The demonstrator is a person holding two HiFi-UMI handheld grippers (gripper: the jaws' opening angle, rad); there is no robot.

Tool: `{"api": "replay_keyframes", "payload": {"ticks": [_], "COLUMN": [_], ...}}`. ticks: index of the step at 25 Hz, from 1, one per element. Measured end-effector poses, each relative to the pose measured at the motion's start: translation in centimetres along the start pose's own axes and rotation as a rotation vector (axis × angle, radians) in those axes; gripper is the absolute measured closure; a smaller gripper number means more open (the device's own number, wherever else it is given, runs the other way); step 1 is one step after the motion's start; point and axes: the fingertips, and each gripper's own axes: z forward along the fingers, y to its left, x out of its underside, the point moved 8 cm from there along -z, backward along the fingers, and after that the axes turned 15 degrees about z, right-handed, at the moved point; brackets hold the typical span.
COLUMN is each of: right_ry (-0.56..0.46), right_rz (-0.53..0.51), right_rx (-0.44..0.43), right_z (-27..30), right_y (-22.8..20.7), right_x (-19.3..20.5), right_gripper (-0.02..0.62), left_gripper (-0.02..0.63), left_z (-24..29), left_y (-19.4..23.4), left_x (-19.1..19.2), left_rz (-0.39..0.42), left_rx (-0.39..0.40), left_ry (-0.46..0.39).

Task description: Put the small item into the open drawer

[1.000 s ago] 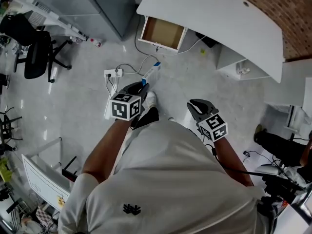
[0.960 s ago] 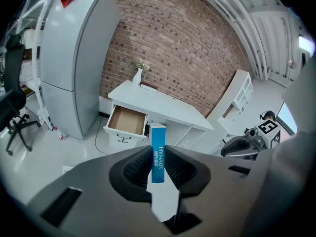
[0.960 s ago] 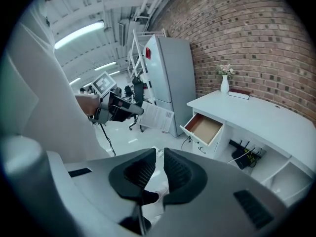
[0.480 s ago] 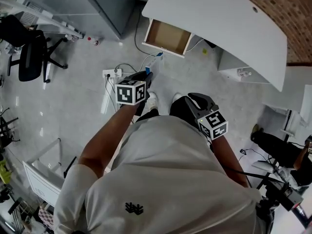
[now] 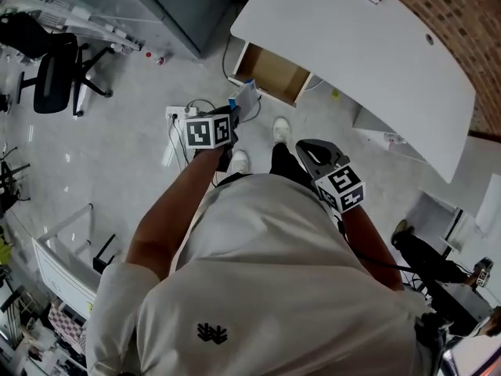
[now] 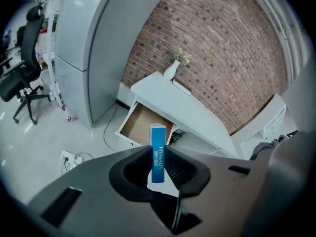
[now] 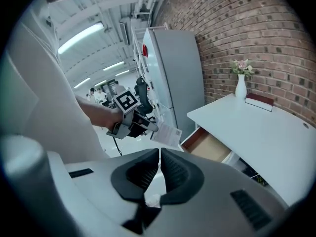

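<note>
My left gripper (image 5: 233,116) is shut on a slim blue and white box (image 5: 245,99) that stands on end between its pads (image 6: 174,168). The box (image 6: 158,152) hangs over the floor, just short of the open drawer (image 6: 140,125). That drawer (image 5: 270,73) is pulled out from under the white desk (image 5: 352,45), and its brown bottom is bare. My right gripper (image 5: 313,153) trails at the person's right side, shut with nothing between its jaws. The right gripper view looks past its own closed jaws at the left gripper (image 7: 148,125), the box (image 7: 167,132) and the drawer (image 7: 210,147).
A power strip (image 5: 180,114) with cables lies on the floor by the person's feet. A tall grey cabinet (image 5: 180,6) stands left of the desk and an office chair (image 5: 55,77) further left. A white vase (image 6: 171,69) and a red book (image 7: 259,100) sit on the desk.
The person has walked toward the desk. Both grippers have moved forward with them, and the box in the left gripper is now close to the drawer's front.
</note>
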Motion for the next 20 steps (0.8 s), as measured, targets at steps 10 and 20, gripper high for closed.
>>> {"api": "replay_keyframes", "payload": {"ticks": [10, 20], "right_ry": [0.074, 0.189], "right_rz": [0.029, 0.064], "right_rx": [-0.045, -0.047], "right_z": [0.5, 1.8], "right_y": [-11.0, -16.9], "right_x": [-3.9, -4.7], "right_gripper": [0.557, 0.557], "left_gripper": [0.522, 0.522], "left_z": [11.5, 20.3], "left_y": [2.7, 7.7], "left_x": [-4.9, -6.3], "left_rz": [-0.112, -0.188], "left_rx": [-0.093, -0.158], "left_ry": [0.058, 0.129]}}
